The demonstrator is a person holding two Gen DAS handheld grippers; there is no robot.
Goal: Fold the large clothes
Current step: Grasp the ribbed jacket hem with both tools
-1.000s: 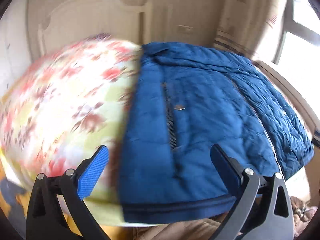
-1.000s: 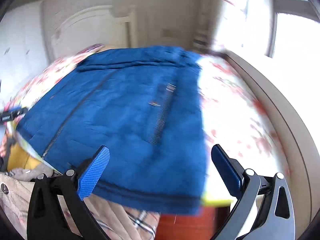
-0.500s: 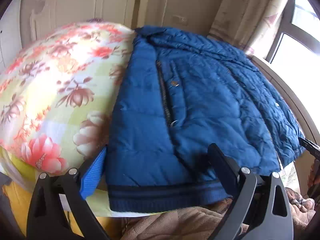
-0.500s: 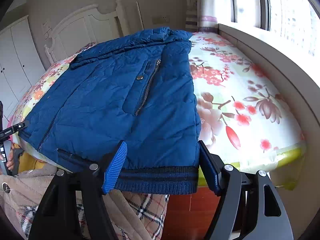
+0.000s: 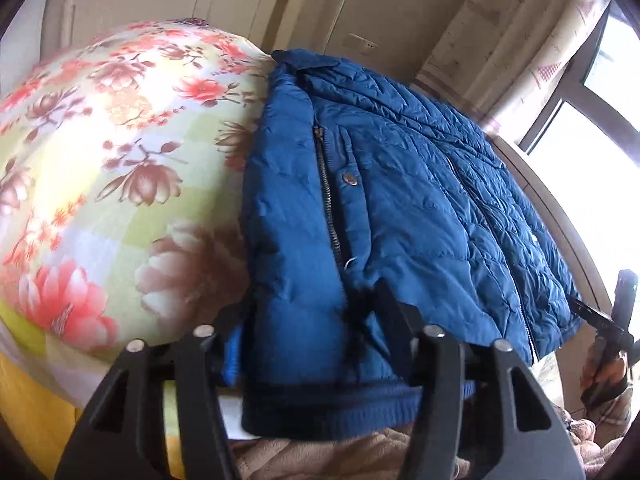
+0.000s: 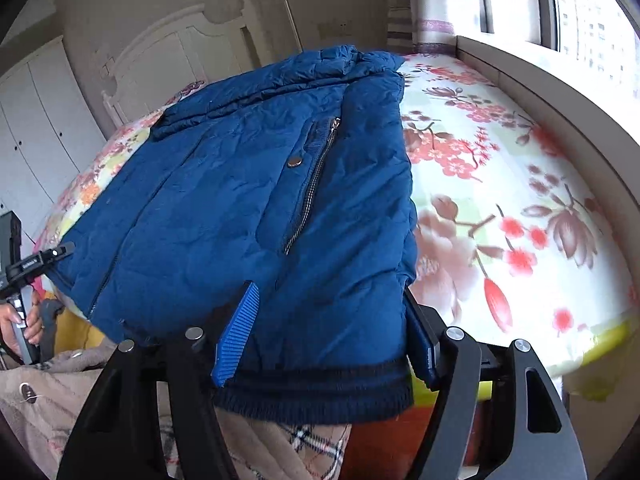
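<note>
A blue quilted jacket lies flat, front up, on a bed with a floral sheet. Its dark ribbed hem hangs over the near bed edge. My left gripper straddles the hem's left corner, jaws closing, with the fabric puckering against the right finger. At the hem's other corner is my right gripper, whose pads sit against the padded fabric on both sides. Each gripper also shows at the edge of the other's view.
A white headboard and wardrobe doors stand behind the bed. A wooden sill and curtained window run along the right side. The person's beige coat with plaid lining is just below the bed edge.
Both grippers came down and forward onto the jacket's hem corners. Their jaws narrowed from wide open to closing around the fabric, the right one first.
</note>
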